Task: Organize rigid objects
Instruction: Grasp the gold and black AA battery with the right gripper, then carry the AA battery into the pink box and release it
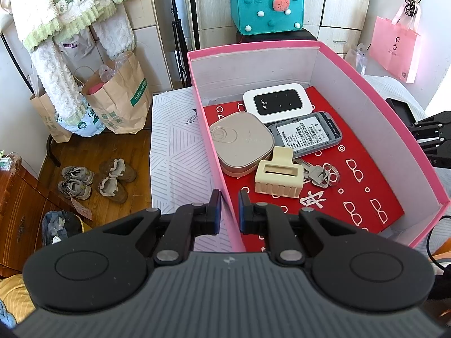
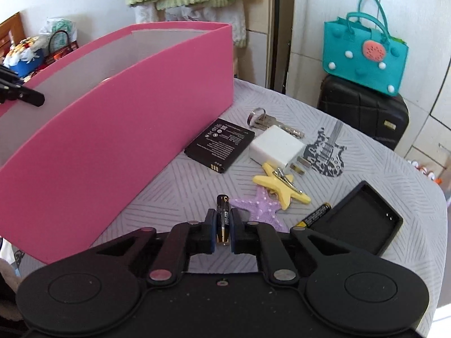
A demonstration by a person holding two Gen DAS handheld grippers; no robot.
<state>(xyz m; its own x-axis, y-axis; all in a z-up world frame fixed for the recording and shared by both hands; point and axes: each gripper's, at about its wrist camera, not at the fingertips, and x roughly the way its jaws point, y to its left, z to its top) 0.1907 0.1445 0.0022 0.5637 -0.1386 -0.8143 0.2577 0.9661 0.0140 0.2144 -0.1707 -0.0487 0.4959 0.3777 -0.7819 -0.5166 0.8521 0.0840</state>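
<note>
Pink cardboard forms the open rectangular box (image 1: 366, 90), which is set on a table covered by a pale grey cloth with a line pattern (image 1: 174, 152). Its near left wall is straddled by the left tool (image 1: 229, 211), with one finger outside and one inside; the pads are seen close to the thin wall, but whether it is clamped cannot be told. Inside the box, on a red lining printed with white spectacles, a white pocket Wi-Fi router (image 1: 277, 102) is found at the back, a beige rounded-square case (image 1: 241, 143) to its left front, a grey device with a barcode label (image 1: 305, 133) to the right, a cream claw hair clip (image 1: 279, 175) in front, and a bunch of silver keys (image 1: 318, 173) just beside the clip.

A black-and-gold cylindrical battery (image 2: 223, 219) is gripped upright between the closed fingers of the right tool (image 2: 223, 232), above the cloth beside the box's outer pink wall. On the cloth beyond it are seen a purple starfish clip (image 2: 263, 208), a yellow starfish clip (image 2: 282, 187), a white plug charger (image 2: 277, 148), a flat black battery pack (image 2: 220, 145), a second set of keys on a ring (image 2: 265, 119), another cylindrical battery (image 2: 314, 215) and a black rectangular tray (image 2: 360, 219), the last two touching.
</note>
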